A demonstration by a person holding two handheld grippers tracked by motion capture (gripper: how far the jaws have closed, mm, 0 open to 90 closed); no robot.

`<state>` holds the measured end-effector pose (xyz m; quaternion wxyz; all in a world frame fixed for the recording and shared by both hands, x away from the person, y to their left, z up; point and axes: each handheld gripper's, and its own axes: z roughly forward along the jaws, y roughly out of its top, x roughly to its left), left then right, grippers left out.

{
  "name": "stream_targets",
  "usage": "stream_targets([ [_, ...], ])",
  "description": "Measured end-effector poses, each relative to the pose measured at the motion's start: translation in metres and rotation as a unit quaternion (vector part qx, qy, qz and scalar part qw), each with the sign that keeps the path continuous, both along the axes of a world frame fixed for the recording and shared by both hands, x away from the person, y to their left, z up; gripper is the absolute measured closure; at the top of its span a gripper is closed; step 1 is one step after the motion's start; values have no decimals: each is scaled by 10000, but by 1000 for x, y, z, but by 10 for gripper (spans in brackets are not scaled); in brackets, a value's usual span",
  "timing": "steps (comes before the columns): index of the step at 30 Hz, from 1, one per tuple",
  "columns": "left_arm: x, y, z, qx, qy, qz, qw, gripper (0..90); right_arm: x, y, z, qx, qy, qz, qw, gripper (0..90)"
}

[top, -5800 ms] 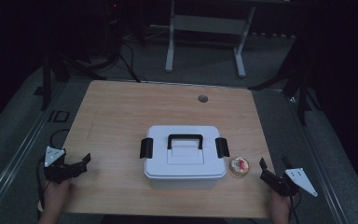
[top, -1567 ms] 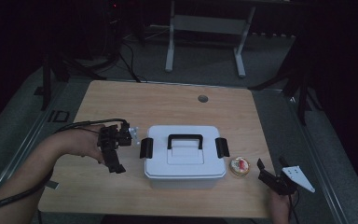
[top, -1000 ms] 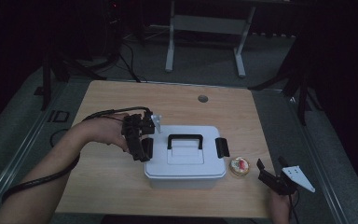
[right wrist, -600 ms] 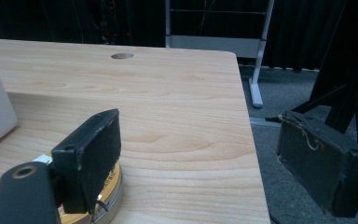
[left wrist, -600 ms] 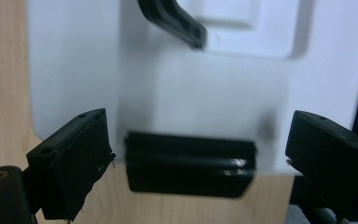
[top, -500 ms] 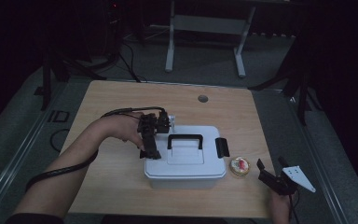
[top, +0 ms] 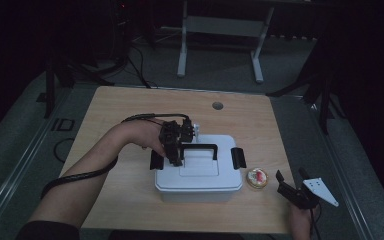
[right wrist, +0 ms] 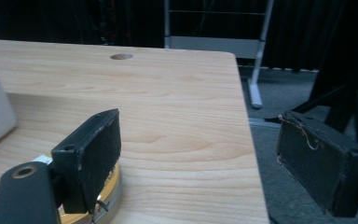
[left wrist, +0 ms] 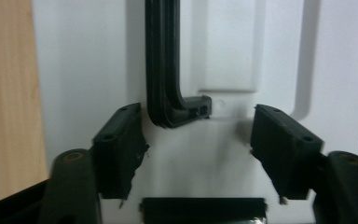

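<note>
Over the white box (top: 198,172), the left tool (left wrist: 196,140) has been closing, pads astride its handle (left wrist: 165,70), not gripping.

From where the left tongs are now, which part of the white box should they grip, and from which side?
Grip the black handle on the box lid, coming straight down from above. It is a thin bar lying flat along the lid, narrow enough for the jaws. The left tongs hang over its end corner, jaws just closing but not yet touching it; shifting toward the bar's middle would probably balance better.
</note>
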<state>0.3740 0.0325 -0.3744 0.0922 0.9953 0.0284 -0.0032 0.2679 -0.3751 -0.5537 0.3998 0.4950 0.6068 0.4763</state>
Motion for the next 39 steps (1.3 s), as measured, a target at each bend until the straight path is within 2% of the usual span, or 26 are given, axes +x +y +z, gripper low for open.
stream_targets([
  [5,0,-7,2,122,-116,-34,9999,560,0,0,0,26,16,11,10000,135],
  [8,-2,-11,3,214,-207,-96,9995,566,0,0,0,22,20,15,10000,136],
  [9,-1,-12,3,239,-155,-73,9996,592,0,0,0,24,21,16,10000,135],
  [11,-2,-14,3,257,-204,-75,9994,669,0,0,0,25,16,16,10000,135],
  [16,-3,-18,3,372,36,-118,9992,801,0,0,0,19,20,23,10000,135],
  [17,-4,-19,2,404,28,-144,9991,823,0,0,0,18,20,25,10000,136],
  [24,-3,-20,3,462,14,-115,9989,831,0,0,0,18,17,30,10000,136],
  [34,-5,-19,8,338,30,-122,9994,832,0,0,0,23,24,33,10000,136],
  [39,-6,-18,16,262,-33,-140,9996,833,0,0,0,20,26,40,10000,136],
])
